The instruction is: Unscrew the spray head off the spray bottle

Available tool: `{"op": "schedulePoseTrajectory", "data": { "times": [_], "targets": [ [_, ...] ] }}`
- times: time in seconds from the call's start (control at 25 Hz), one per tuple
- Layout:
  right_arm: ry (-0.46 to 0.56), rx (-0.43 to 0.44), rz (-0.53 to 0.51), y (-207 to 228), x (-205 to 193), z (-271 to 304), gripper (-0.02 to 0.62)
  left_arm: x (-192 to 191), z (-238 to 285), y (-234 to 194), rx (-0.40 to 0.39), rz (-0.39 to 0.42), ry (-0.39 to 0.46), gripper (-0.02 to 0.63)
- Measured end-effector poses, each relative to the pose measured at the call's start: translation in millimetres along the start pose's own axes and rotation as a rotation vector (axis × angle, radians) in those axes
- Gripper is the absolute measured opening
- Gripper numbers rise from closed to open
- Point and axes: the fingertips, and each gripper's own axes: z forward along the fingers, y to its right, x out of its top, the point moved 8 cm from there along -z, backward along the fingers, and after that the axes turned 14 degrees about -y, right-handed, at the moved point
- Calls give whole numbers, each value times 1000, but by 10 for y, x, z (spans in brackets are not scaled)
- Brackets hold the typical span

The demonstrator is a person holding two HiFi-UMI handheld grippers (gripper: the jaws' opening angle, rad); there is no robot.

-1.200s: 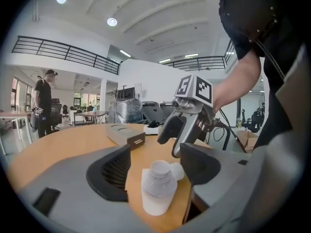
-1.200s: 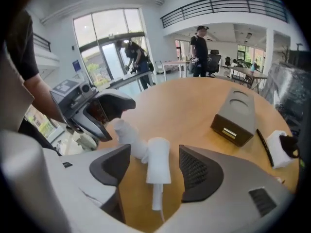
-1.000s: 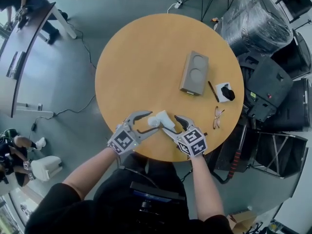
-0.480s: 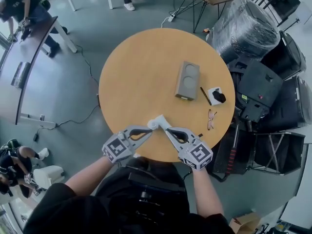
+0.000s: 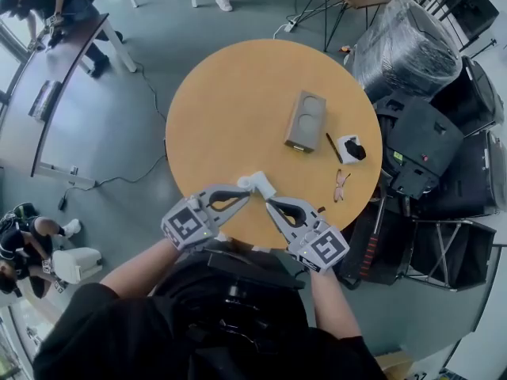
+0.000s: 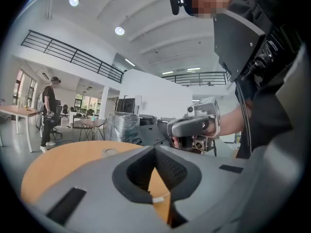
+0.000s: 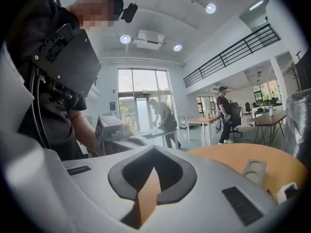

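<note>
Spray bottle [image 5: 256, 184] flat, long axis left-right

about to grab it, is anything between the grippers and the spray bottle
Nothing visible does. The spray bottle lies on the round table just past the tips of the left gripper and right gripper, both shut and empty.

Your round, tan wooden surface [image 5: 222, 109] carries a white plastic spray bottle [image 5: 255, 184], lying on its side near the edge closest to you. Toward its right side sit a grey rectangular block with two round recesses [image 5: 305, 121], a thin black pen [image 5: 333, 147] just beside it, a small white square pad [image 5: 344, 142] with something black on it, and a pair of thin-framed spectacles [image 5: 341, 185] near the rim.
</note>
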Motion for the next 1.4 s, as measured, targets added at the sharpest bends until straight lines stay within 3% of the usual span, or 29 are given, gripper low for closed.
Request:
{"op": "schedulePoseTrajectory", "data": {
  "times": [0.2, 0.4, 0.52, 0.84, 1.12, 1.4],
  "targets": [
    [62, -20, 18, 58, 61, -357, 3, 107, 28, 191, 24, -6, 3, 6],
    [122, -74, 16, 53, 180, -572, -3, 316, -56, 382, 23, 5, 80, 6],
    [133, -54, 1, -17, 178, -641, -2, 374, -69, 482, 35, 14, 100, 6],
    [130, 9, -60, -226, 185, -669, -3, 491, -141, 624, 41, 16, 123, 6],
    [136, 12, -72, -300, 191, -659, -3, 497, -194, 690, 39, 29, 124, 6],
    [75, 7, -96, -419, 158, -619, -3, 456, -209, 778, 18, 75, 104, 6]
  ]
}}
